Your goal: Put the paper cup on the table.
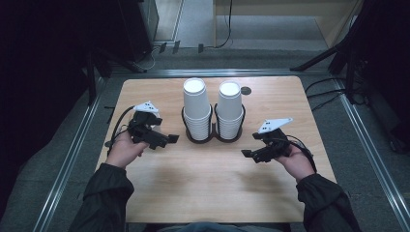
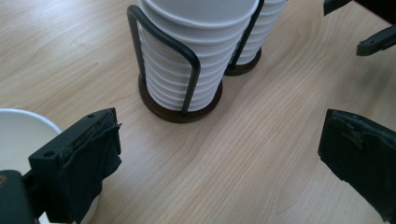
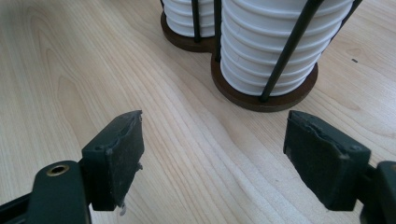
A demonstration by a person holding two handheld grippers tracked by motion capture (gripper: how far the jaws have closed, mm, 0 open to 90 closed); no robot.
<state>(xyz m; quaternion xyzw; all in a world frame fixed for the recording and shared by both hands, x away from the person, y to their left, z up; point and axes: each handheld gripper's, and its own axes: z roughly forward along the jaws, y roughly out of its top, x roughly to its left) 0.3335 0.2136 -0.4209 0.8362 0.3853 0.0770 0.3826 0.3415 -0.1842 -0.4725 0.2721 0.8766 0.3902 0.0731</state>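
Cup stacks (image 1: 197, 108) upright in wire holder (image 1: 213, 135), bottoms up, left gripper (image 1: 164, 140) fingers spread, right gripper (image 1: 249, 153) fingers spread

Two stacks of white paper cups (image 1: 197, 108) (image 1: 229, 107) are standing upside down, side by side, in a black wire holder (image 1: 213, 137) near the table's far middle. A single white cup (image 2: 18, 135) is sitting apart, to the left of the holder.

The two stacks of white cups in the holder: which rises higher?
The left stack, nearer the left gripper; its top sits above the right stack.
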